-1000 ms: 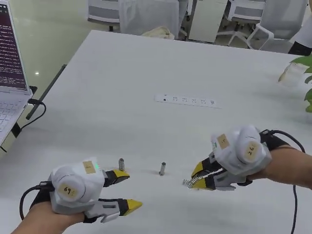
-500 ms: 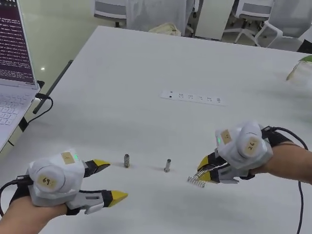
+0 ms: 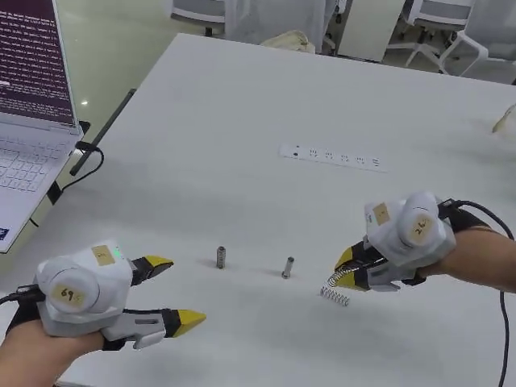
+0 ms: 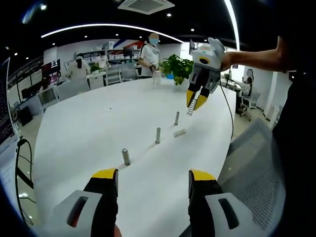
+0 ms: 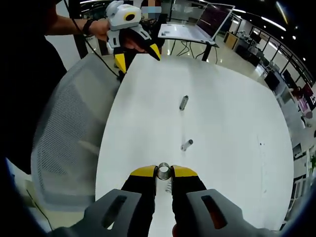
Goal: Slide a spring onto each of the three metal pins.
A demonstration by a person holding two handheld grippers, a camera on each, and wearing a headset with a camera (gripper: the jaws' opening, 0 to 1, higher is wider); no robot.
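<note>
On the white table (image 3: 242, 121) a pin with a spring on it (image 3: 221, 258) stands left of a bare pin (image 3: 288, 268). My right gripper (image 3: 348, 272) hovers just right of the bare pin, shut on a spring (image 3: 336, 277) that hangs from its jaws. Its own view shows that held spring (image 5: 164, 171) end-on. A loose spring (image 3: 334, 296) lies on the table under it. My left gripper (image 3: 173, 292) is open at the lower left, apart from the pins. The left gripper view shows three pins in a row (image 4: 158, 135) and the loose spring (image 4: 179, 133).
An open laptop (image 3: 24, 105) stands at the left edge, with a dark cable (image 3: 89, 157) beside it. A white power strip (image 3: 334, 157) lies across the table's middle. Office chairs stand beyond the far edge, and people (image 4: 149, 54) stand far off.
My left gripper has drawn back to the left, away from the pin that carries a spring. The right gripper keeps its spring at about the same spot. The head camera has shifted.
</note>
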